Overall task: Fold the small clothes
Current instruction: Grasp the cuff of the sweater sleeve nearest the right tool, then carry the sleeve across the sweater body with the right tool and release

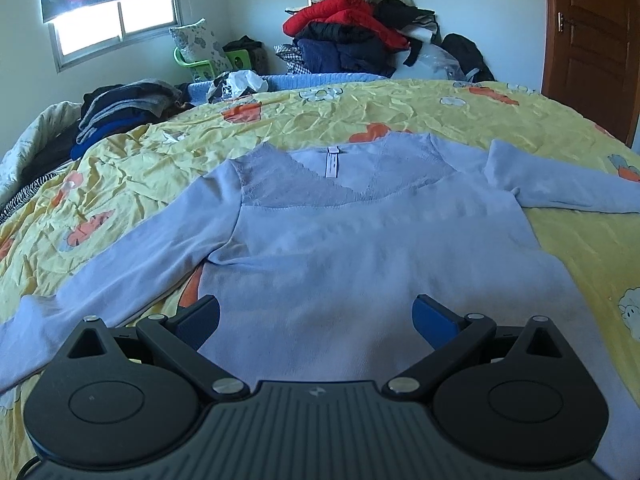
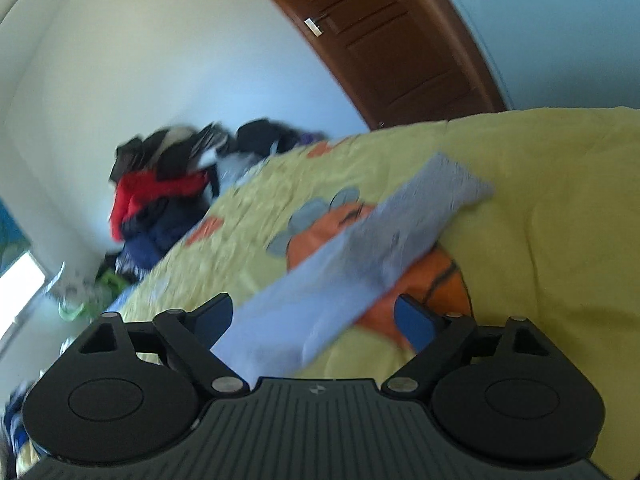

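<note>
Soft matt knit top (image 1: 360, 248) w/ lace yoke, crinkled cotton sheet (image 1: 400, 112), glossy wood door (image 1: 592, 40).

No text can be read; the neck label (image 1: 331, 161) on the pale sweater (image 1: 360, 248) is too small.

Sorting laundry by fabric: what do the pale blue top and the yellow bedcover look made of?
The pale blue top looks like soft matte knit, lace-like at the shoulders. The yellow bedcover looks like thin woven cotton, printed, finely creased. Both are guesses from texture.
</note>
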`<state>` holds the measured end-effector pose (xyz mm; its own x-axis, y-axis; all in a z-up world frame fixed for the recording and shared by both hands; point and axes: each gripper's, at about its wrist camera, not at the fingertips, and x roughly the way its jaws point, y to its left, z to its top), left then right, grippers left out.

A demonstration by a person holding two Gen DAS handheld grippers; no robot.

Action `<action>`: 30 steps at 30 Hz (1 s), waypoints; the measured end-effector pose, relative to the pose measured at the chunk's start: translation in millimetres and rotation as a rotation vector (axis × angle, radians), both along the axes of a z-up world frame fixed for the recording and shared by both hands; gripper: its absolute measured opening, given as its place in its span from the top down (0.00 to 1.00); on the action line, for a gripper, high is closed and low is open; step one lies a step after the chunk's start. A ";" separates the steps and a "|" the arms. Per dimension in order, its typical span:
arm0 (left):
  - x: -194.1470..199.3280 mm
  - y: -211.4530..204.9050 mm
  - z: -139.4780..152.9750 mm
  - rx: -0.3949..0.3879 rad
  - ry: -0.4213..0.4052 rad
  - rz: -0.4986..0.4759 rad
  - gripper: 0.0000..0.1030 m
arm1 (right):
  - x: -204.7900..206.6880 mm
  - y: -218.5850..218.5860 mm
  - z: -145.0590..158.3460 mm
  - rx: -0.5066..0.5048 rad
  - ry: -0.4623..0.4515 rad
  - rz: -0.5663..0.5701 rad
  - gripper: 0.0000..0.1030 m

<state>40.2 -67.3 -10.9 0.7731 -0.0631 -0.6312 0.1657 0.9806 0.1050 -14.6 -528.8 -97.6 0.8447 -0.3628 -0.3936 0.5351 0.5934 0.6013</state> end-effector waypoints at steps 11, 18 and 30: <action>12.9 2.7 -4.3 0.044 -0.001 0.034 0.00 | 29.0 -45.5 -30.7 0.190 -0.096 -0.183 0.85; 22.8 19.8 -7.4 0.040 0.019 0.094 0.00 | 35.7 -34.4 -18.8 0.195 -0.137 -0.106 0.91; 24.7 31.8 -12.6 0.059 0.029 0.124 0.00 | 98.3 39.7 19.4 0.270 -0.253 0.255 0.92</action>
